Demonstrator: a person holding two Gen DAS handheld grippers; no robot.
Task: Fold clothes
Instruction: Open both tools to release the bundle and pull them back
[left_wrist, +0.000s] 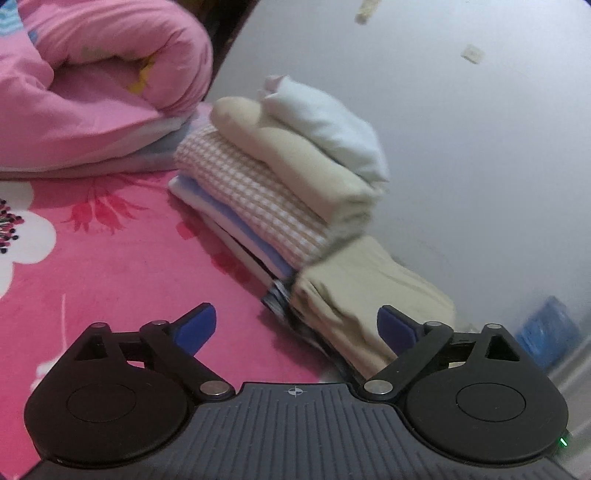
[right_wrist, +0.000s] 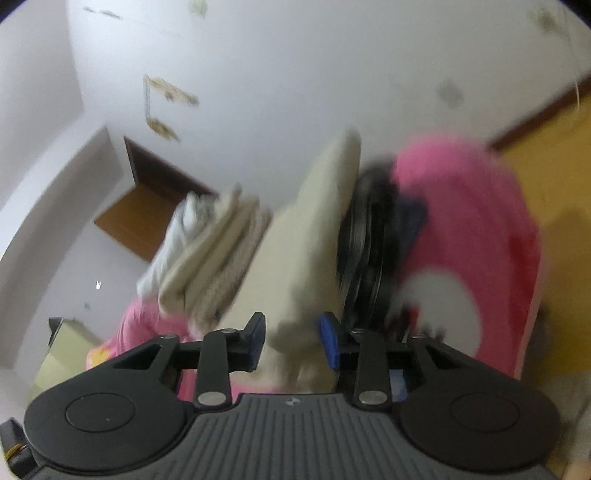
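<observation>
A folded beige garment (left_wrist: 369, 295) lies on the pink flowered bedsheet (left_wrist: 129, 266), beside a stack of folded clothes (left_wrist: 280, 173) topped by a pale white piece. My left gripper (left_wrist: 295, 328) is open wide just in front of the garment, its right fingertip (left_wrist: 397, 330) against the garment's near edge. In the blurred right wrist view, the same beige garment (right_wrist: 306, 258) runs away from my right gripper (right_wrist: 292, 343), whose jaws are narrowed onto its thick near end. The left gripper's black body (right_wrist: 369, 240) shows beside the garment there.
A rolled pink quilt (left_wrist: 110, 74) lies at the back left of the bed. A white wall (left_wrist: 480, 147) stands right behind the stack. A dark patterned item (left_wrist: 280, 299) peeks out under the beige garment. A blue object (left_wrist: 550, 332) sits low at the right.
</observation>
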